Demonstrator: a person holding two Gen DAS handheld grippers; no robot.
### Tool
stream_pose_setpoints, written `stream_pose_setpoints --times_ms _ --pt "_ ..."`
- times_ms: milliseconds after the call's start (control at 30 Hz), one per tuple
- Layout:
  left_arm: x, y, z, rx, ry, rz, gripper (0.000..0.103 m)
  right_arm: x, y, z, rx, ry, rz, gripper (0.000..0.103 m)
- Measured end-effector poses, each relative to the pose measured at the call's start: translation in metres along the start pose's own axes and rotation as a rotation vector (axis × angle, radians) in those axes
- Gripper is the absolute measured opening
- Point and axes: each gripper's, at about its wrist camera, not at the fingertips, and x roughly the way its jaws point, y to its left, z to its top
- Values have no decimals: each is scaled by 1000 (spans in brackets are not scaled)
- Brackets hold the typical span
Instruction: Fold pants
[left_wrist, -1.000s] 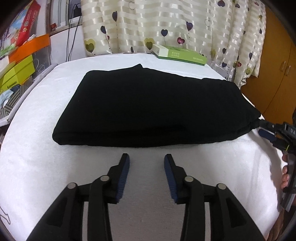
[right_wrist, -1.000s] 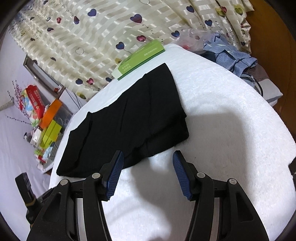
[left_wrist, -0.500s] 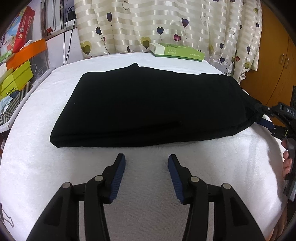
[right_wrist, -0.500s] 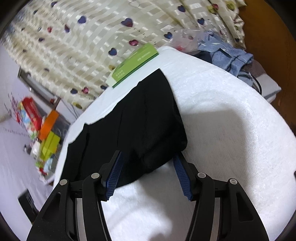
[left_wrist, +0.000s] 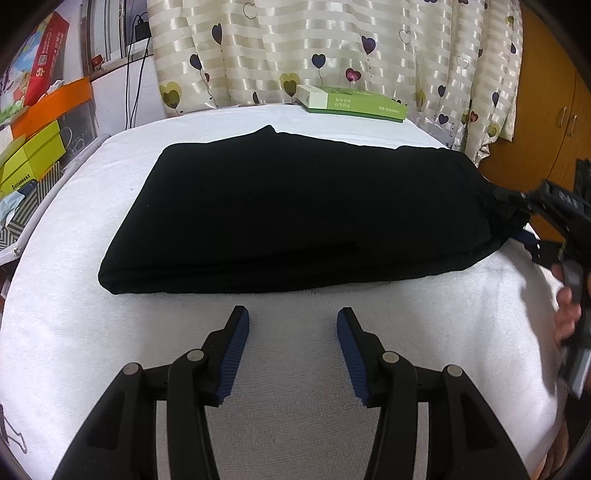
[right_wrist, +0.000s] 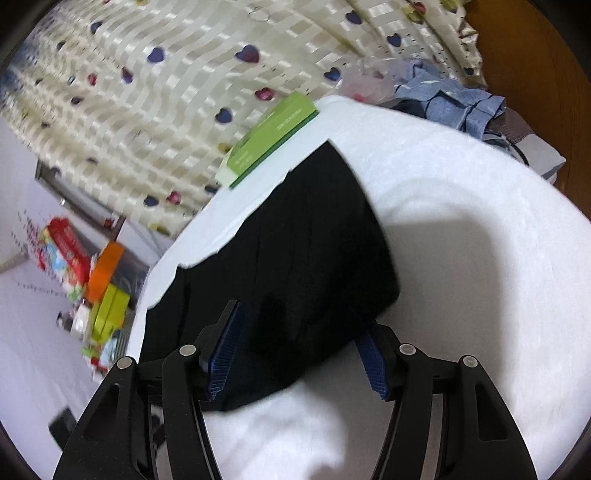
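Black pants (left_wrist: 303, 206), folded into a long flat rectangle, lie across the white towel-covered table (left_wrist: 295, 424). My left gripper (left_wrist: 291, 317) hovers open over bare towel just short of the pants' near long edge, with nothing between its fingers. In the right wrist view my right gripper (right_wrist: 301, 321) is open and straddles the near end of the pants (right_wrist: 295, 266), the cloth bulging between its blue pads. The left wrist view shows the right gripper (left_wrist: 513, 214) at the pants' right end, one finger above the cloth and one below.
A green box (left_wrist: 351, 103) lies at the table's far edge against the heart-print curtain (left_wrist: 332, 48). Colourful boxes (left_wrist: 33, 155) are stacked off the left side. A wooden cabinet (left_wrist: 554, 110) stands on the right. Blue clothes (right_wrist: 454, 99) are piled beyond the table. A hand (left_wrist: 565, 317) holds the right gripper.
My right gripper has moved forward from bare towel onto the pants' end, so the cloth now sits between its open fingers and bunches slightly. The left gripper has barely shifted.
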Motion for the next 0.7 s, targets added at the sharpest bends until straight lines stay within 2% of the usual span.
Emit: stream_pose_setpoints --times_ms 100,200,267,300,333,433,700 --pt "0 0 0 -2 0 -3 52 8 4 9 6 1 -32 61" --pt "0 -1 -1 -3 0 -5 52 15 17 8 -71 17 -48 60" --pt "0 0 0 -3 0 -4 52 20 20 9 -98 18 -86 49" --pt "0 0 -1 -4 0 -5 52 21 18 10 -97 19 -107 36" --pt "0 0 0 -5 0 -7 52 22 16 11 -92 20 -116 27" --pt "0 1 0 -11 -1 -16 52 20 8 14 -61 22 -107 23" --pt "-1 3 1 -28 -6 0 52 11 31 19 -127 -2 -68 21"
